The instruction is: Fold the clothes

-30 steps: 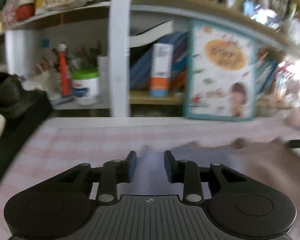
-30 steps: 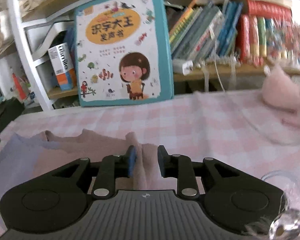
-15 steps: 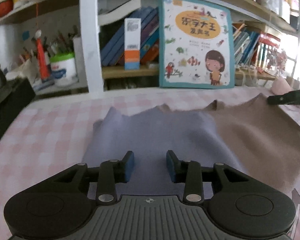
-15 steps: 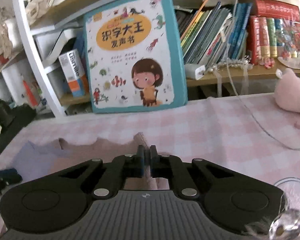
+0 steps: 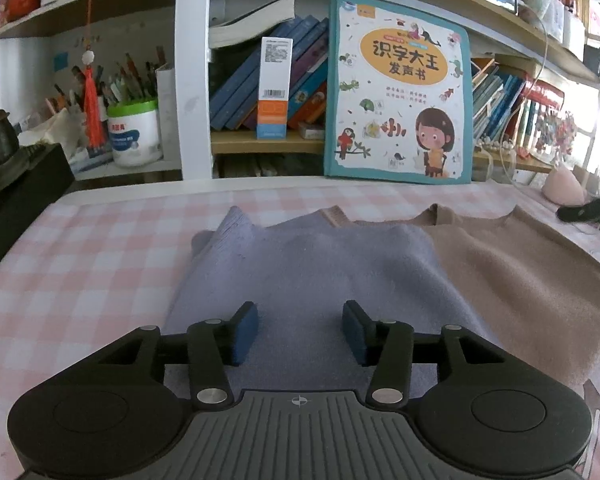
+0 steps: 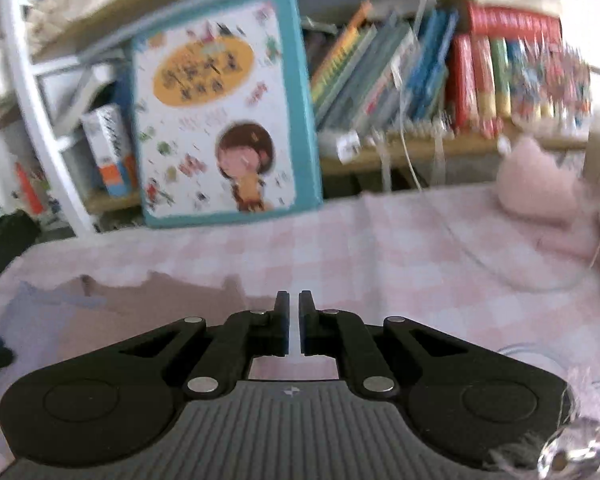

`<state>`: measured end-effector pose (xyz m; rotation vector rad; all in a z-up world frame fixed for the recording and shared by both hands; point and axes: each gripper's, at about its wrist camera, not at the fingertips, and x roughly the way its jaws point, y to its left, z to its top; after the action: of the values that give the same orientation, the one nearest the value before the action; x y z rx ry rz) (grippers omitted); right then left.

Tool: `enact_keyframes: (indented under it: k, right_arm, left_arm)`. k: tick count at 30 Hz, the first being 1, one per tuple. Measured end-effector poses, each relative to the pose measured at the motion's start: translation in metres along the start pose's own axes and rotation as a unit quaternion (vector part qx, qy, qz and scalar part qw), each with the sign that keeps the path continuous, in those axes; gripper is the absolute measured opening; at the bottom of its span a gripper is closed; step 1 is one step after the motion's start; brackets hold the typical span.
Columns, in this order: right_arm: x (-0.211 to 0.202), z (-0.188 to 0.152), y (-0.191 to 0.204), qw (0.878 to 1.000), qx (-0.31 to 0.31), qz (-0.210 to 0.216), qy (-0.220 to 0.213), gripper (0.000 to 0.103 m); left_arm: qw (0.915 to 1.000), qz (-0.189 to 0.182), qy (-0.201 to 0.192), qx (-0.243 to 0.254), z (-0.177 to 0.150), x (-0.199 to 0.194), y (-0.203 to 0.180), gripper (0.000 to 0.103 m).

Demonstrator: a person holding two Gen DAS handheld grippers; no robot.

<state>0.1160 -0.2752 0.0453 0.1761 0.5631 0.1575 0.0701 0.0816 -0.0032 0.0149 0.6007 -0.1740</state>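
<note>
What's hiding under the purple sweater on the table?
The purple sweater lies partly over the brown sweater, covering the brown one's left part. Both rest on the pink checked tablecloth. Whatever else sits beneath the purple one is covered and cannot be seen.

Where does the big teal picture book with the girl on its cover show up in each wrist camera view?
Left wrist: teal picture book stands upper centre-right, against the shelf behind the checked cloth.
Right wrist: teal picture book stands upper centre-left, blurred.
Shared landmark: the white shelf post, left of the book in both.
</note>
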Motion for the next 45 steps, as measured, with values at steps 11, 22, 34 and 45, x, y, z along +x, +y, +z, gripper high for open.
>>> enact_keyframes:
  k: [11, 22, 34, 45]
  right_arm:
    - [-0.056, -0.034, 0.045, 0.993, -0.094, 0.072, 0.008, 0.006]
    - [-0.079, -0.080, 0.076, 0.985, -0.145, 0.095, 0.021, 0.027]
    - [-0.092, -0.103, 0.084, 0.973, -0.216, 0.084, -0.009, 0.060]
    - [-0.091, -0.112, 0.080, 0.971, -0.227, 0.079, -0.008, 0.074]
  left_arm:
    - [0.9979, 0.023, -0.023, 0.056, -0.002, -0.030, -0.023, 0.057]
    - [0.9962, 0.027, -0.028, 0.078, -0.021, -0.076, -0.054, 0.072]
    - [0.9978, 0.045, 0.032, 0.037, -0.033, -0.081, -0.054, 0.074]
    - [0.9901, 0.102, 0.069, -0.067, -0.032, -0.087, -0.017, 0.076]
